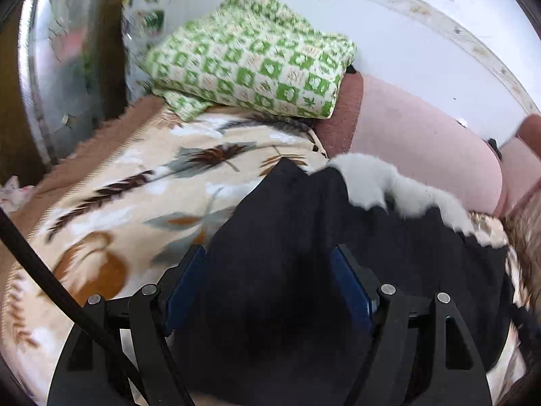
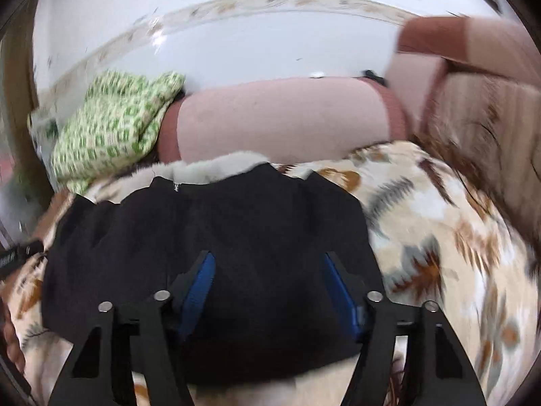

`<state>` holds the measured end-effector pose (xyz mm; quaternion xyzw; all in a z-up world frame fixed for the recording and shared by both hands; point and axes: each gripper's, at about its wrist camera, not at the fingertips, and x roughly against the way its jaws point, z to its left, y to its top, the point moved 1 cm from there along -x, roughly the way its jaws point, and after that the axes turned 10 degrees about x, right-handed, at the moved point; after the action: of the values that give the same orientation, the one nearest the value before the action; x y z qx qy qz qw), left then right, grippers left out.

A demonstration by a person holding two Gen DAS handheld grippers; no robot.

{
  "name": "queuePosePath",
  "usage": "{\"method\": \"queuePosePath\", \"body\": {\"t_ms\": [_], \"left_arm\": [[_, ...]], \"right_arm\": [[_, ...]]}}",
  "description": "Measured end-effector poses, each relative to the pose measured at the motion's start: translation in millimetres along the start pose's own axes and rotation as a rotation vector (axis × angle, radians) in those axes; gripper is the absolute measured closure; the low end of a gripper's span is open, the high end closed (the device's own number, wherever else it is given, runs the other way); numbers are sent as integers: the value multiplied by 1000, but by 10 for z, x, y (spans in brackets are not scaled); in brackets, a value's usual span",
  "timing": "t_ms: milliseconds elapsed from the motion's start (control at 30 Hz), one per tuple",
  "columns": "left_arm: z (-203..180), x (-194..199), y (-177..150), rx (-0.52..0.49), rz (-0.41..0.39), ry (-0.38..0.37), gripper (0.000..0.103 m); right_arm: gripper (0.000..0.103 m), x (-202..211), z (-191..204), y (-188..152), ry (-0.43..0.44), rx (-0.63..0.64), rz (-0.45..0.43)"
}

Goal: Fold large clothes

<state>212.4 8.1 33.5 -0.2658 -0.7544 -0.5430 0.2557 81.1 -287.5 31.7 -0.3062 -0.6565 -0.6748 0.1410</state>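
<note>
Left gripper [image 1: 270, 270]: jaws apart, dark garment [image 1: 304, 237] bunched between the blue pads [image 1: 186, 287], not pinched as far as shows. Right gripper [image 2: 267, 270]: same, jaws spread with black cloth filling the gap. Garment lies on the leaf-print blanket [image 1: 118, 186]; its white fur collar [image 1: 389, 186] sits at 1 o'clock from the left gripper, 11 to 12 o'clock in the right view. Green checked cushion [image 1: 253, 57] at 11 o'clock, pink sofa back [image 1: 422, 142] at 2 o'clock. Frames blurred. Risk: thick cloth between open jaws, so a close may grab extra layers or the blanket beneath, dragging it; an uneven grab between sides would skew the fold.
</note>
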Motion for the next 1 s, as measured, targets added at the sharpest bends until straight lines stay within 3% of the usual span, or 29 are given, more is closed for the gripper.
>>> {"method": "queuePosePath", "body": {"t_ms": [67,167,267,400,567,800,900,1000], "left_arm": [[-111,-249,144,-27,38,30,27],[-182,-690,271,-79,101,98,24],[-125,-940,268,-71,132,110,18],[4,-1257,291,9,180,65,6],[258,-1718,334,186,301,-49,1],[206,-1713,286,177,256,-52,0],[217,-1551,330,176,228,-21,2],[140,-1099,390,106,123,57,4]], "right_arm": [[36,-305,11,157,27,0,50],[36,-805,-48,287,-39,18,135],[32,-1185,-161,301,-54,1,172],[21,-1543,-245,315,-44,-45,189],[15,-1872,-218,373,-37,-89,187],[11,-1951,-322,328,33,-171,143],[11,-1912,-272,360,0,-145,149],[10,-1752,-174,491,-89,-59,199]]}}
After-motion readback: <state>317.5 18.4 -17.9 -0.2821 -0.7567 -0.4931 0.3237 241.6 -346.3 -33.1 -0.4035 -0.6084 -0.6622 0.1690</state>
